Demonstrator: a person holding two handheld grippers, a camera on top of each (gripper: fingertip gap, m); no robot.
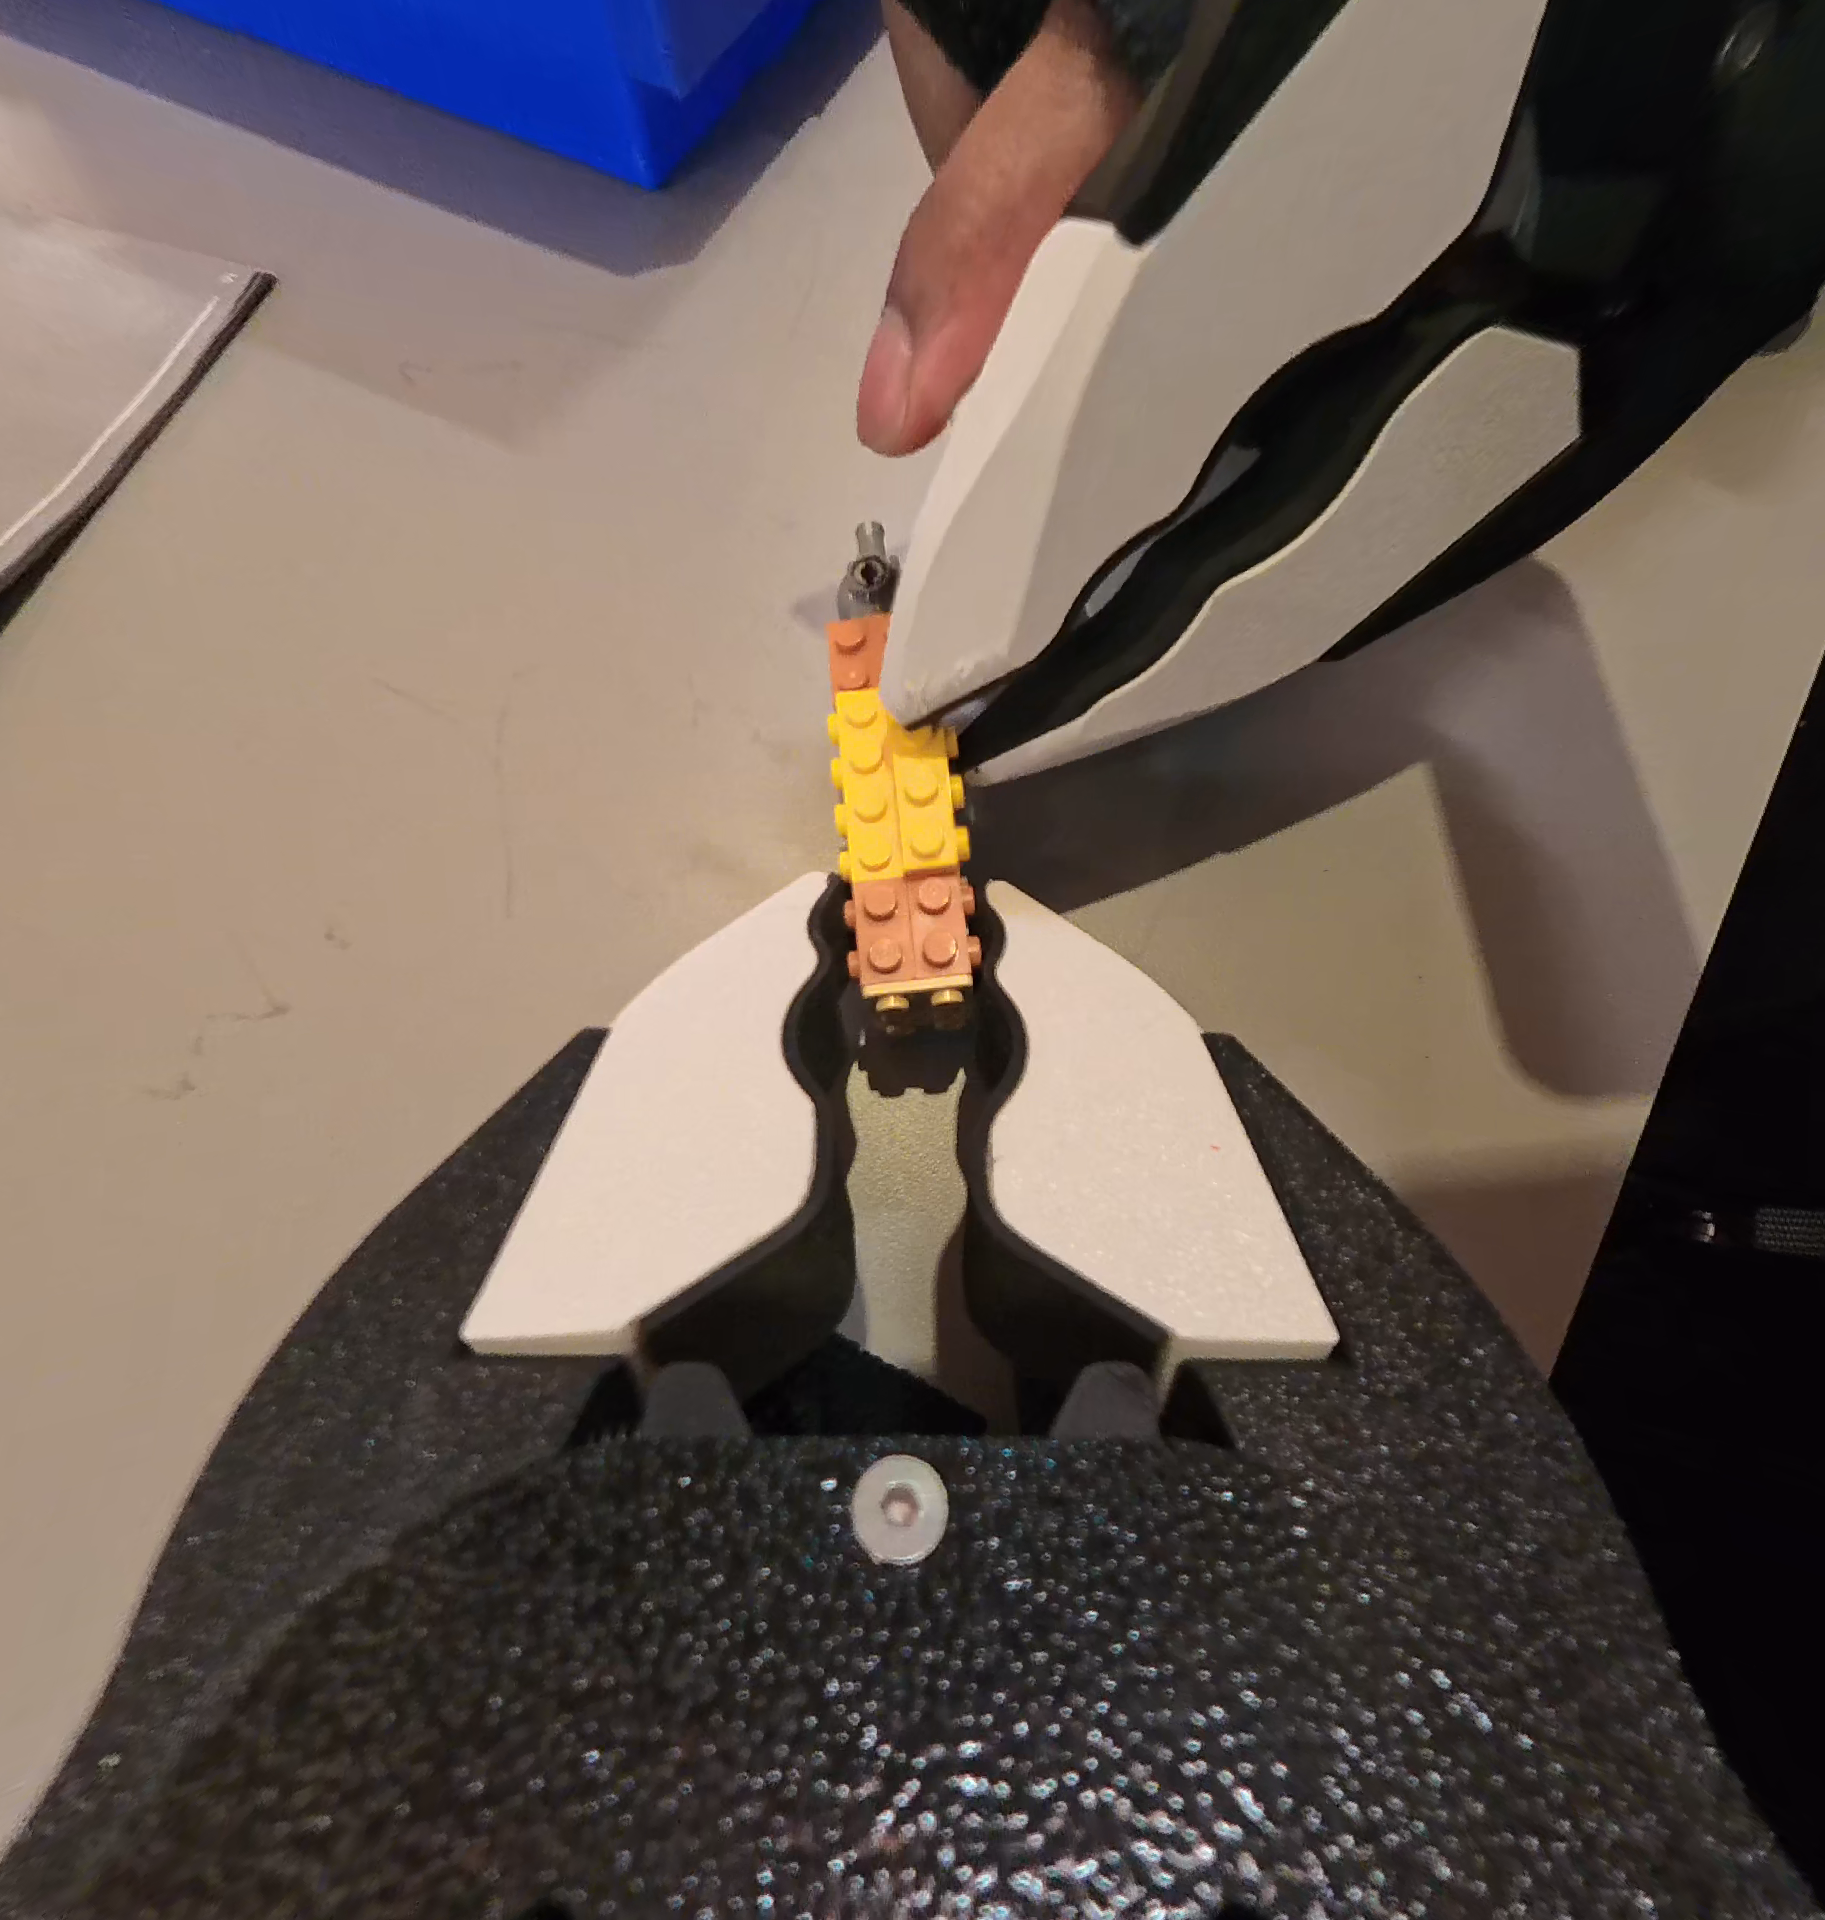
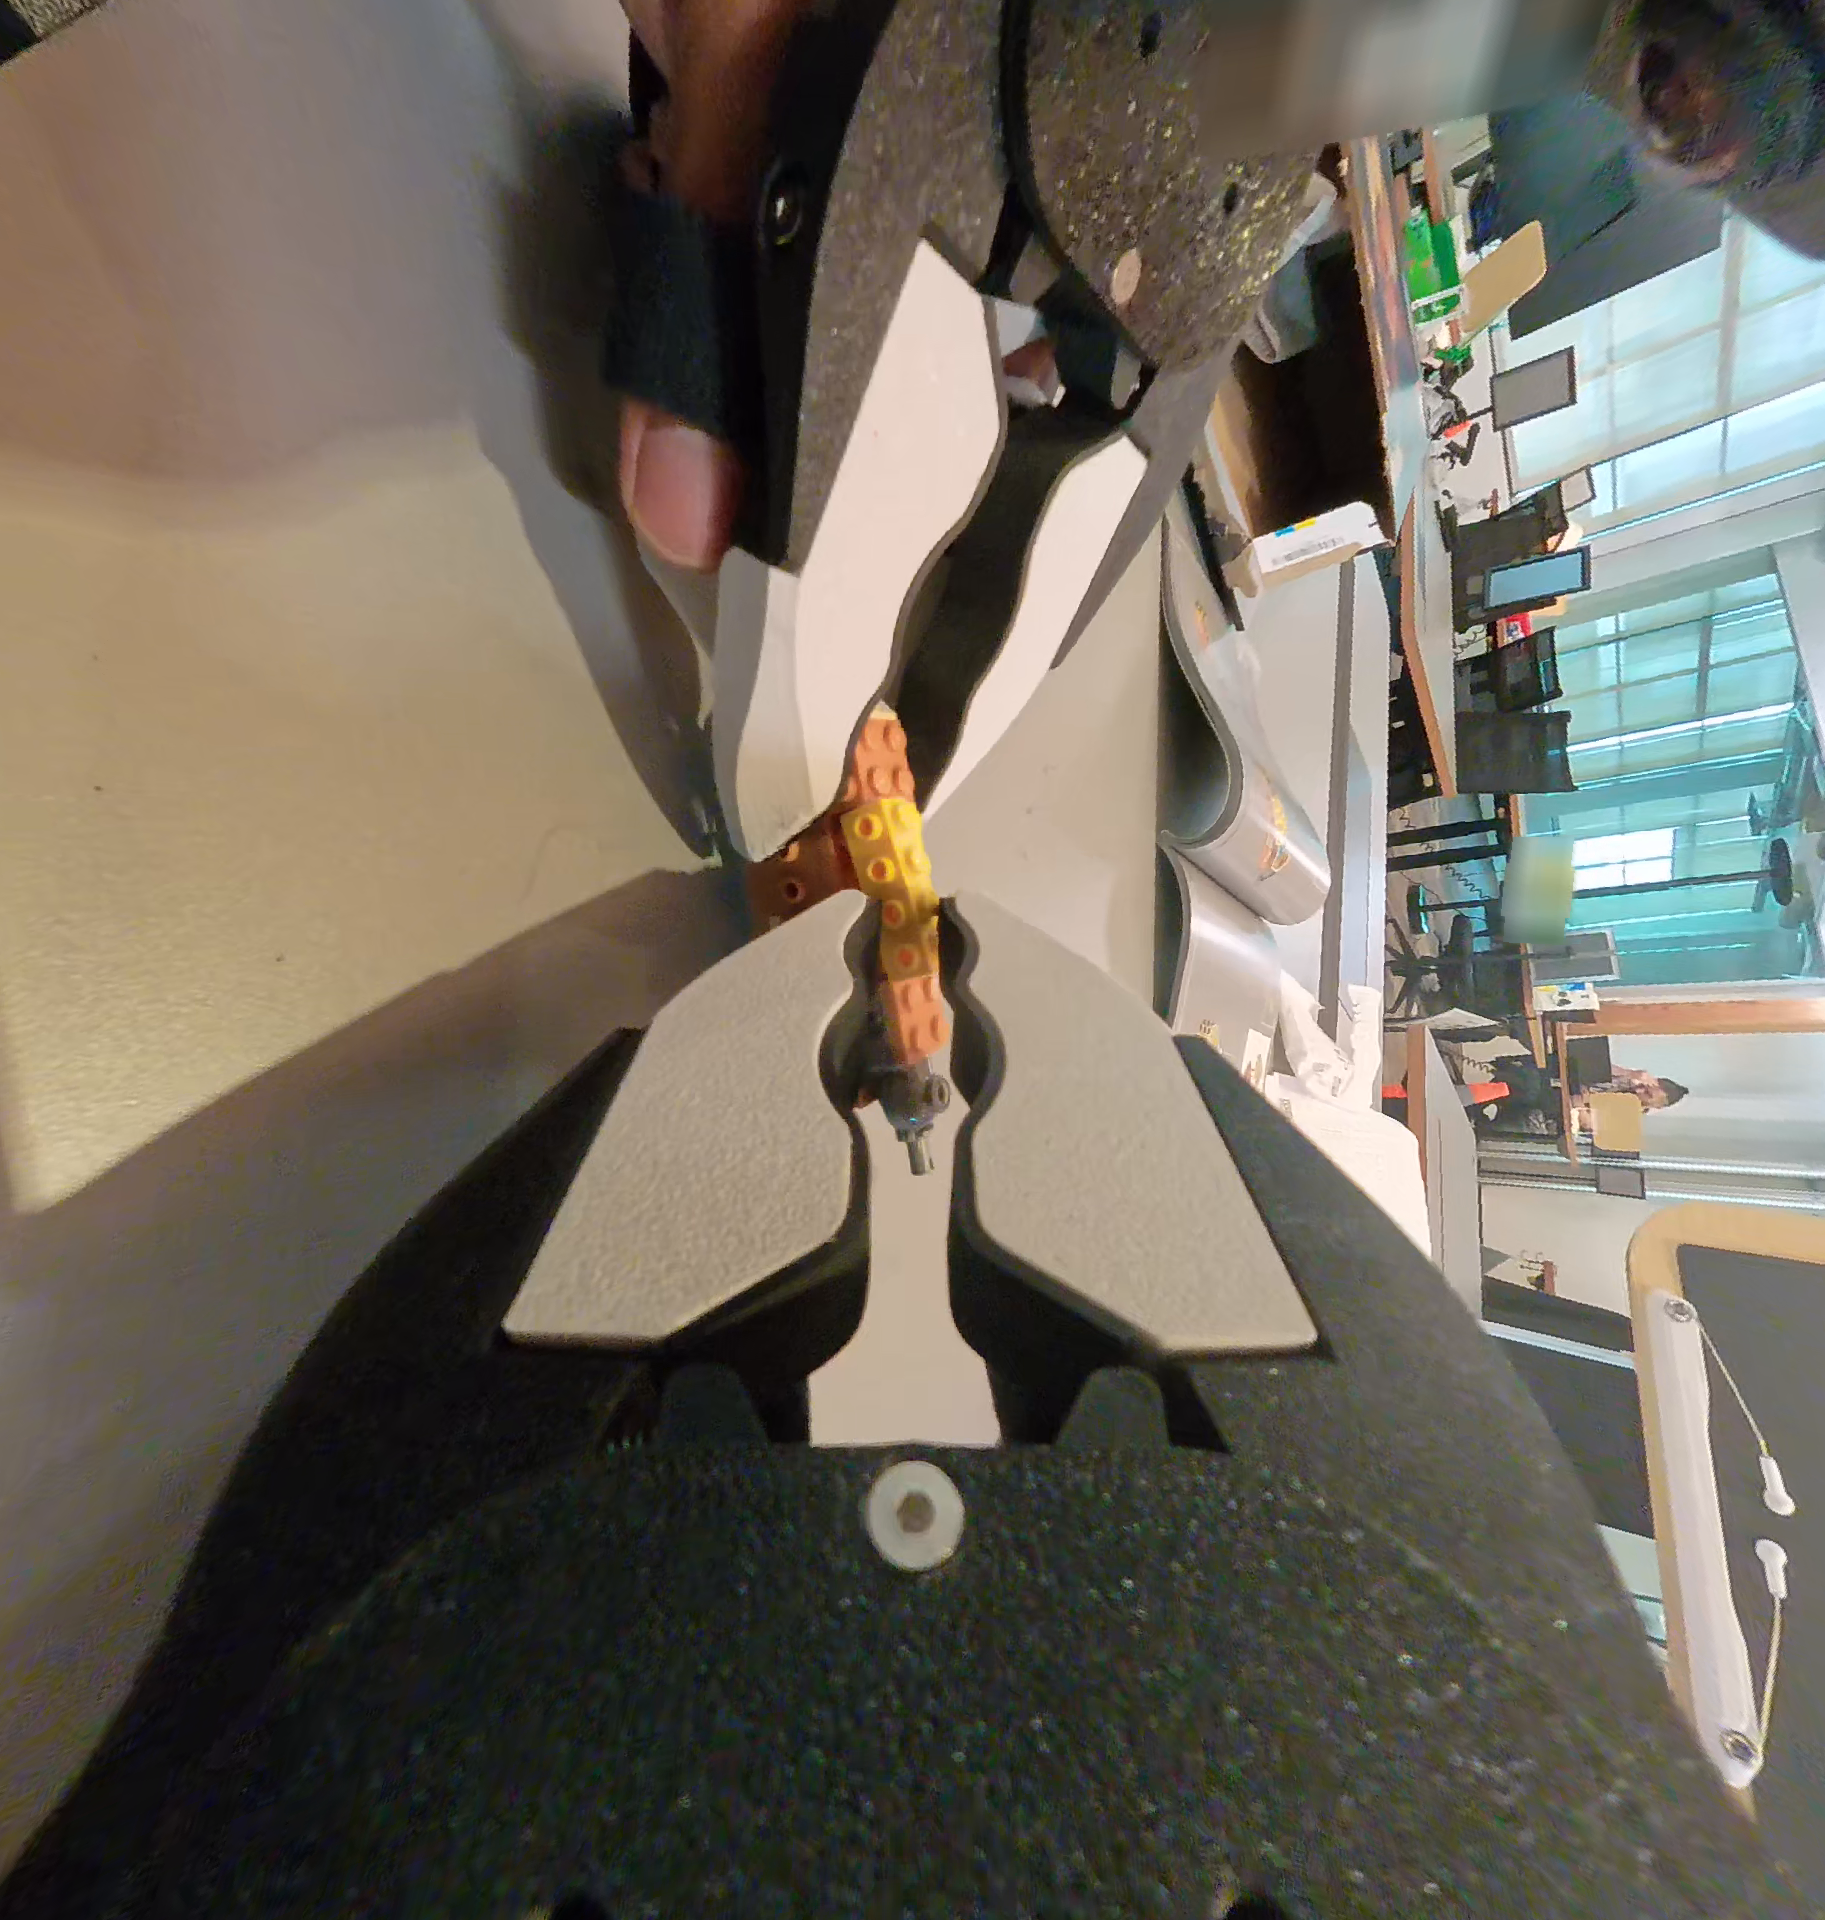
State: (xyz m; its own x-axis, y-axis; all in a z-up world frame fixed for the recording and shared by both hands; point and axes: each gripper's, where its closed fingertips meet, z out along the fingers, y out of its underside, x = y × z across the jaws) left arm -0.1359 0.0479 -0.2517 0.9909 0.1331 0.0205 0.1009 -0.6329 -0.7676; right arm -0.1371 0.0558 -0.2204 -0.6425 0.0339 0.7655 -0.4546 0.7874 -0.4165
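A small brick assembly point(image 1: 897, 800) of yellow and orange-brown studded pieces, with a grey pin piece point(image 1: 868, 571) at its far end, is held just above the beige table point(image 1: 368, 727). My left gripper point(image 1: 913, 894) is shut on its near orange-brown end, with the pads against the side studs. My right gripper point(image 1: 949, 727) comes in from the upper right and grips the far yellow part. In the right wrist view, the right gripper point(image 2: 908, 920) is shut on the assembly point(image 2: 892, 862), the grey pin piece point(image 2: 913, 1112) lies between its fingers, and the left gripper point(image 2: 866, 769) holds the other end.
A blue bin point(image 1: 534, 73) stands at the back left. A flat grey sheet point(image 1: 87, 384) lies at the left edge. A person's thumb point(image 1: 929, 312) rests on the right gripper. Curled booklets point(image 2: 1230, 727) lie on the table, with office desks beyond.
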